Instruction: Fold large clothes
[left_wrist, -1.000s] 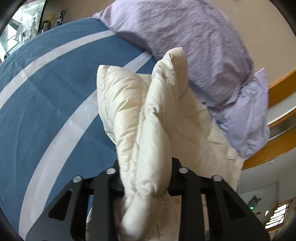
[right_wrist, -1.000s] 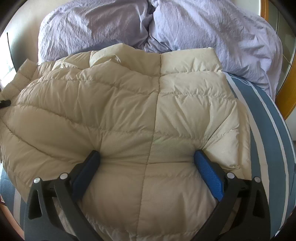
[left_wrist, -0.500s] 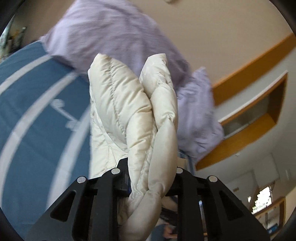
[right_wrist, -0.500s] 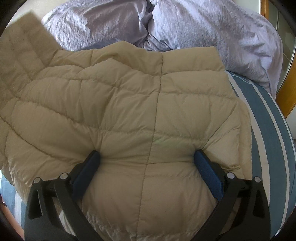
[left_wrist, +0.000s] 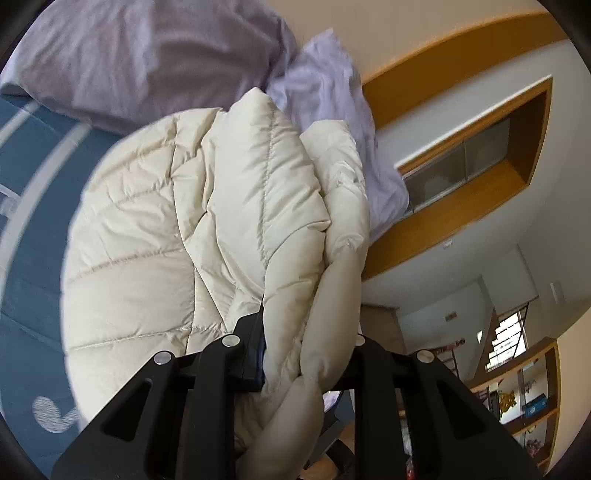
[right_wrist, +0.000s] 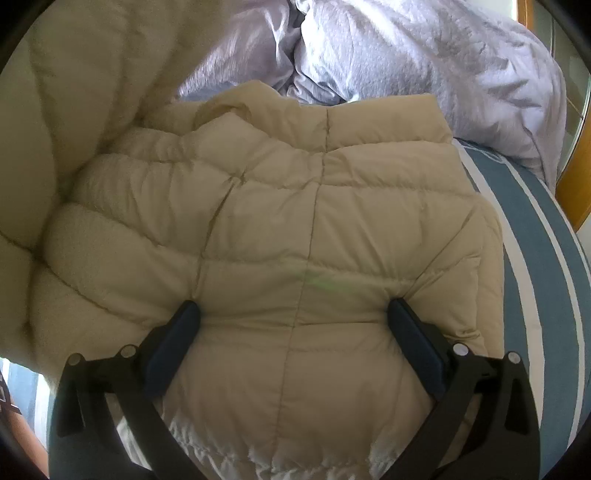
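Left wrist view: our left gripper (left_wrist: 308, 354) has its jaws clamped on a bunched edge of the cream puffer jacket (left_wrist: 255, 206), lifted off the bed (left_wrist: 33, 229). Our right gripper (right_wrist: 295, 321), jaws spread wide and gripping nothing, presses on the jacket's body, which lies near the bed's head. We judge a side fold is underway; next, carry the lifted part across and lay it flat. Beyond lie lilac pillows (right_wrist: 424, 55) and a wood-trimmed wall niche (left_wrist: 476, 147).

My matt black plastic fingers (left_wrist: 247, 354) pinch a puffy quilted jacket (left_wrist: 236, 206) of smooth, faintly shiny cream cloth. Behind the jacket, the lilac pillows (right_wrist: 424, 51) look crinkled and matt.
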